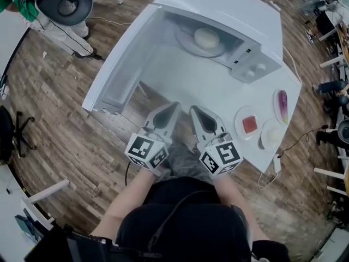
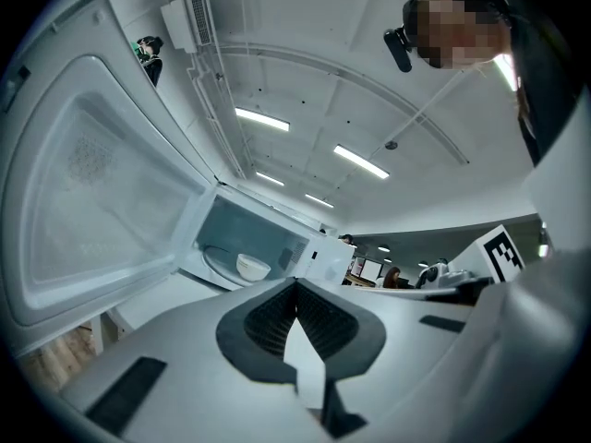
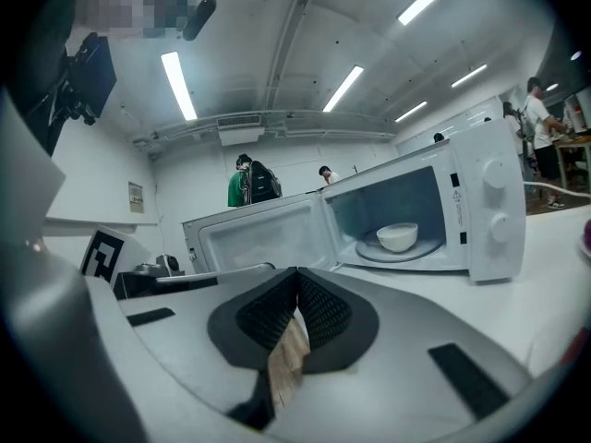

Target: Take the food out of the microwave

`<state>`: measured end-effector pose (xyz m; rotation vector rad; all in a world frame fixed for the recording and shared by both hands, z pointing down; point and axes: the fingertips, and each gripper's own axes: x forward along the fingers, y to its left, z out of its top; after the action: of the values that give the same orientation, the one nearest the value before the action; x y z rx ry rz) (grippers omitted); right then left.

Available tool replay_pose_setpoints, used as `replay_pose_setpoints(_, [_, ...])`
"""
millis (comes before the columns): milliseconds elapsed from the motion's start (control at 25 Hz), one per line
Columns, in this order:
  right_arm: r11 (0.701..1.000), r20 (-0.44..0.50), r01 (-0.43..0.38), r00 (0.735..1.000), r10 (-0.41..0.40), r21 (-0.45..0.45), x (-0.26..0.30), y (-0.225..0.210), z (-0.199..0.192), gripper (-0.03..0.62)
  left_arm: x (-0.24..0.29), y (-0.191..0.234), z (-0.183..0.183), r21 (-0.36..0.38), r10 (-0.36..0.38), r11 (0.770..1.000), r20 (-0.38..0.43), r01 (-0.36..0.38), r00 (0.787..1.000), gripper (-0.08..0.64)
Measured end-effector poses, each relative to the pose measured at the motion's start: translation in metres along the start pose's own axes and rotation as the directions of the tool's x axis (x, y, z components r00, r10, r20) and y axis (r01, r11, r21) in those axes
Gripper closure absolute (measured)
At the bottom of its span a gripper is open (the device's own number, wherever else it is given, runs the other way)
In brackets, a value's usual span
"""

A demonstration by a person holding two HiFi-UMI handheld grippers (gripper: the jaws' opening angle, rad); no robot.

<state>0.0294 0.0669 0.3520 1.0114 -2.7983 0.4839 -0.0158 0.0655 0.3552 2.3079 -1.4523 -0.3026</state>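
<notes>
A white bowl with pale food in it sits inside the microwave. It rests on the round glass plate in the middle of the oven. From the left gripper view the bowl looks small and far back. From the right gripper view the bowl shows clearly through the open front.

The microwave door is swung wide open to the left. Two round knobs sit on the panel at the right side of the oven. The microwave stands on a white table.

To the right of the oven, three small plates lie on the table. One plate has something red on it. Another plate has something purple on it. The third plate is white, and I cannot tell what is on it.

A person stands at the front of the table with a gripper in each hand. The left gripper and the right gripper are side by side, near the table's front edge. Both point toward the open oven, well apart from the bowl. The left gripper has its jaws pressed together at the tips, with nothing between them. The right gripper is squeezed closed the same way, and it holds nothing too.

A wood floor is all around the table.
</notes>
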Motion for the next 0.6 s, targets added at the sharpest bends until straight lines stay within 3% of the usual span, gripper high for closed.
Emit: replay_pose_setpoints(600, [0.996, -0.009, 0.055, 0.998, -0.054, 0.068, 0.042, -0.071, 0.010, 0.572, 0.078, 0.034, 0.000, -0.014, -0.017, 1.000, -0.059, 0.016, 0.998, 0.549])
